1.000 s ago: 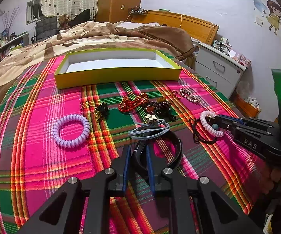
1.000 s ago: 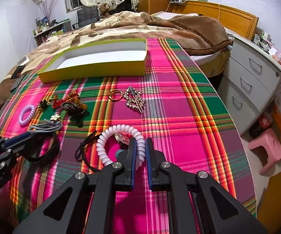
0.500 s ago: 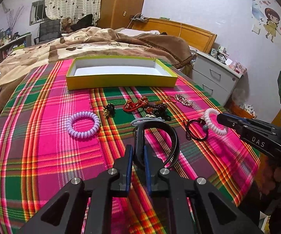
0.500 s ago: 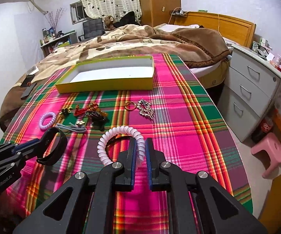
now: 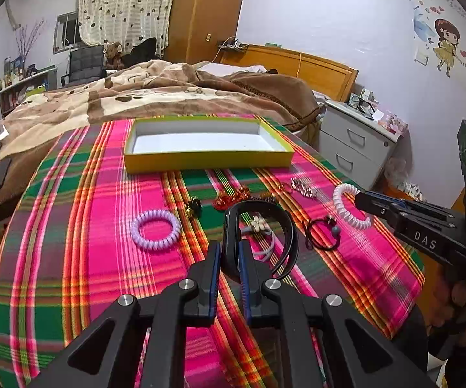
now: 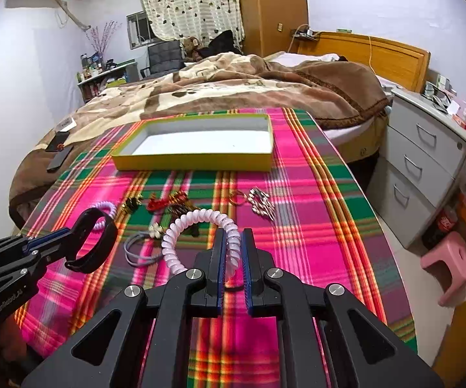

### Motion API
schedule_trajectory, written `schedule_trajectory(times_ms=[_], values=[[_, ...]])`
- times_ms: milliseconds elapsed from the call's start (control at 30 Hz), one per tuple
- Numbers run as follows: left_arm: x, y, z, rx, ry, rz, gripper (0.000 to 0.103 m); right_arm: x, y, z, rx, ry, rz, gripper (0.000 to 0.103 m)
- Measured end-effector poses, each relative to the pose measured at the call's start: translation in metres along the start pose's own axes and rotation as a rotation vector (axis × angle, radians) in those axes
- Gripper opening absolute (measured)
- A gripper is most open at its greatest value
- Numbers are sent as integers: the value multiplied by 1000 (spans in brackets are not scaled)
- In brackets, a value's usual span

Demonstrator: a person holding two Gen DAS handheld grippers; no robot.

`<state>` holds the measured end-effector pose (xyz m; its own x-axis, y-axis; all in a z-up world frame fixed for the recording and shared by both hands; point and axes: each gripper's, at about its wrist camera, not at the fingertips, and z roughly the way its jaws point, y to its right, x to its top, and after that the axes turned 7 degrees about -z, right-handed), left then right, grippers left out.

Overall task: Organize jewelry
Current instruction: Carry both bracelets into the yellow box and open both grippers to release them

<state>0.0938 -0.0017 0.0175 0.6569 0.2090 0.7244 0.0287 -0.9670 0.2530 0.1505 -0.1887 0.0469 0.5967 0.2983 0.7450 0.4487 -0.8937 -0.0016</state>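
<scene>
The left gripper point(image 5: 230, 252) is squeezing a black band point(image 5: 265, 223) between its two fingers, which are almost closed on it. The band is hanging in the air above the cloth. The right gripper point(image 6: 233, 252) is pinching a white curly hair tie point(image 6: 197, 226) with its two fingers pressed tight on it, and it is holding that tie up off the cloth too.

Under them, a checked cloth point(image 5: 81, 258) in pink and green is covering the table. One purple curly hair tie point(image 5: 155, 229) is lying on the cloth to the left. One black ring with a bead point(image 5: 322, 234) is lying near the right gripper. One bunch of thin blue-grey ties point(image 6: 142, 249) is sitting under the black band. A red piece point(image 6: 165, 202) and a silver clip point(image 6: 260, 205) are resting farther back, with some small dark bits that are too tiny to count.

One yellow box point(image 5: 207, 158) is sitting open at the far end of the cloth. Behind it, one bed with a brown blanket point(image 6: 233, 84) is filling the room.
</scene>
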Motion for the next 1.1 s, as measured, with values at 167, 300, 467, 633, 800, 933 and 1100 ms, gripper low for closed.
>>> schedule_trajectory(times_ms=[167,300,467,633,800,933,1100], values=[[17,-5,3,11,12,18,11,15,-6,7,18,12,-14,9],[34,-12,12,22,14,13,11,29,-10,17,27,23,-30,9],[58,-24,26,44,24,9,11,48,-10,32,37,29,-39,9],[87,-36,48,69,32,11,11,66,-6,52,41,29,-40,9],[109,-42,73,79,23,16,11,86,0,79,33,20,-43,9],[126,-45,98,95,14,29,11,102,2,104,26,10,-52,9],[145,-49,130,97,-11,41,11,120,5,142,38,-19,-48,9]])
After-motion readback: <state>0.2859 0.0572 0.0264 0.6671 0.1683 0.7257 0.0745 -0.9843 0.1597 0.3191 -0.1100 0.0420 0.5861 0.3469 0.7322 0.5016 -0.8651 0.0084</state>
